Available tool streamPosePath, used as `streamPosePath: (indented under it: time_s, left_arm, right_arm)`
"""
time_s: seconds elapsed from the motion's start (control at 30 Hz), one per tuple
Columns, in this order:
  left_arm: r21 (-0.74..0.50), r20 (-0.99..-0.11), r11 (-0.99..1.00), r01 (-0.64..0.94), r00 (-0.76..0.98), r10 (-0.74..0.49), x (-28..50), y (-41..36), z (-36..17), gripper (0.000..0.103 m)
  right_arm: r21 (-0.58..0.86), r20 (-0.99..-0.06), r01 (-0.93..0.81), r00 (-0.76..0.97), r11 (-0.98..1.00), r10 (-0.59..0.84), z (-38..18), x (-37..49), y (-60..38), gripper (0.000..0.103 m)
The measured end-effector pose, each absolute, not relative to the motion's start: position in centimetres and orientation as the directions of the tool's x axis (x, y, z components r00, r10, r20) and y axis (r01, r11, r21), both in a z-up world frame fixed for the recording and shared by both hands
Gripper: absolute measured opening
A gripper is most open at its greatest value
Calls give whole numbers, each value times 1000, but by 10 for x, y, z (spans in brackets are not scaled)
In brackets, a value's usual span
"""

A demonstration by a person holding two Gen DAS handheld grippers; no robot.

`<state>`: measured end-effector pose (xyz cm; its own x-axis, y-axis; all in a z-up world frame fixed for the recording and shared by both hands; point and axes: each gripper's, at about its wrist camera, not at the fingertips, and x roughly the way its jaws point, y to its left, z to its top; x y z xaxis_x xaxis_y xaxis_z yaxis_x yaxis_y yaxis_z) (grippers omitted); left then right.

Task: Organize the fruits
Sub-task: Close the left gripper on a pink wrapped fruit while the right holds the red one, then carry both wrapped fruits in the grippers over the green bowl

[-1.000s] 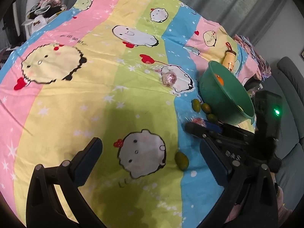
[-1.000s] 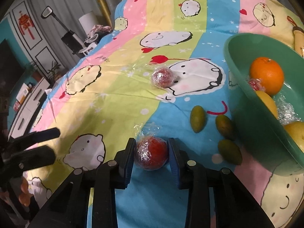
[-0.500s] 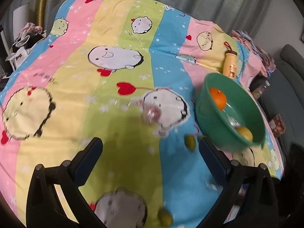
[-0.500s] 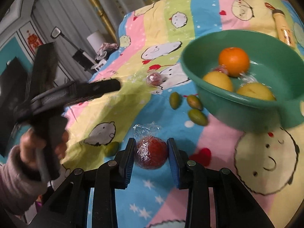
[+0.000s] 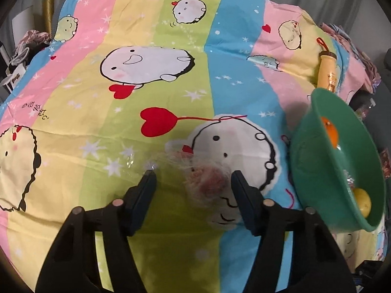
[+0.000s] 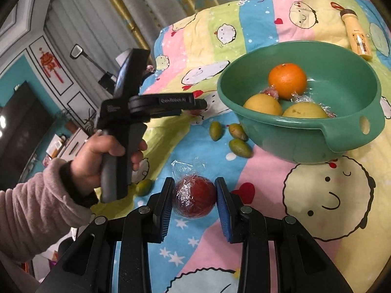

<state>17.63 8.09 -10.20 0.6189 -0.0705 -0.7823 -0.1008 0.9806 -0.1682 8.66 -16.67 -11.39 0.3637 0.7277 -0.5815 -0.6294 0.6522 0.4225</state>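
Spread over the bed, a cartoon-print sheet [image 5: 151, 102] carries loose fruit and a green basin [image 6: 342, 131] already holding an orange [image 6: 287, 80] and two yellow fruits, so the basin looks like the collecting spot. The right gripper [image 6: 195, 200] is clamped on a plastic-wrapped red fruit [image 6: 195, 199], with the basin up at its one o'clock, seemingly ready for delivery. The left gripper [image 5: 193, 190] has just been closing to about half width around another wrapped red fruit [image 5: 207, 185]; the fruit lies between the pads, nearer the right one, contact too blurred to tell.
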Motion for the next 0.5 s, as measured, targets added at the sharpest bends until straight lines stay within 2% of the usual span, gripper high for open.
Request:
streamPosePath:
  time_s: [0.07, 0.13, 0.2, 0.5]
  left_arm:
    - [-167, -778, 981, -100, 624, -69, 178, 81, -103, 54]
    - [-171, -774, 981, -95, 628, -74, 179, 82, -103, 39]
    - [-169, -773, 982, -79, 629, -83, 178, 79, -102, 31]
    - [-142, -768, 989, -35, 635, -87, 158, 69, -91, 29]
  right_arm:
    - [424, -582, -628, 363, 652, 728, -115, 87, -167, 35]
    - [425, -583, -628, 361, 652, 728, -115, 87, -167, 35]
    - [425, -583, -628, 361, 652, 728, -115, 87, -167, 35]
    - [436, -571, -626, 363, 647, 736, -113, 88, -172, 35]
